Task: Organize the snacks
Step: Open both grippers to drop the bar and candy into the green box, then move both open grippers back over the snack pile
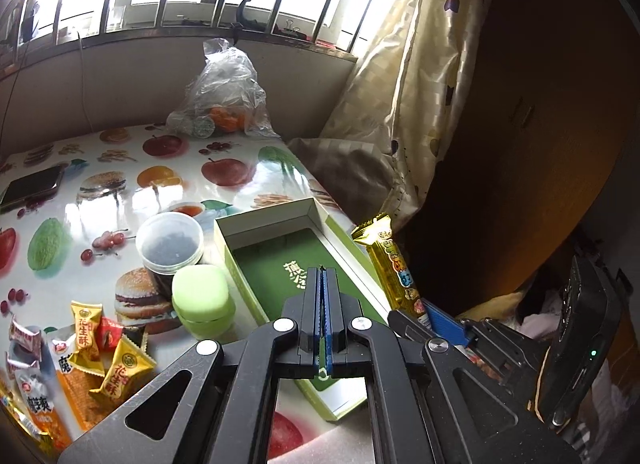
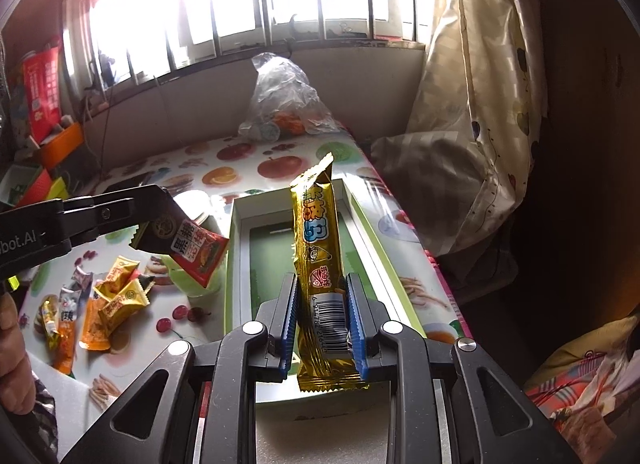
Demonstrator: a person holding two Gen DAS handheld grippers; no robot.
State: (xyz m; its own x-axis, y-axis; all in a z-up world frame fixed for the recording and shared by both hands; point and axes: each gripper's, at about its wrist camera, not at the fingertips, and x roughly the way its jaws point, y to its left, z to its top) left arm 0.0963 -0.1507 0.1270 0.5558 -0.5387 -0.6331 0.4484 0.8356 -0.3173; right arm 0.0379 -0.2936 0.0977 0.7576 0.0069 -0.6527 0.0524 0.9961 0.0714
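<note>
My right gripper (image 2: 322, 284) is shut on the lower part of a long gold snack bar (image 2: 318, 240), which stands upright over an open green box (image 2: 237, 260) with white inner walls. In the left wrist view the same gold bar (image 1: 394, 264) rises at the right edge of the box (image 1: 264, 220). My left gripper (image 1: 325, 276) has its jaws shut above the box's near half. The right wrist view shows the left gripper (image 2: 172, 220) pinching a red and black candy packet (image 2: 200, 254) just left of the box.
Loose snack packets (image 1: 84, 360) lie in a heap at the table's near left. A green lidded jar (image 1: 202, 300) and a clear tub (image 1: 170, 242) stand beside the box. Further back are a phone (image 1: 32, 186) and a plastic bag (image 1: 224, 96). Curtain and bedding lie to the right.
</note>
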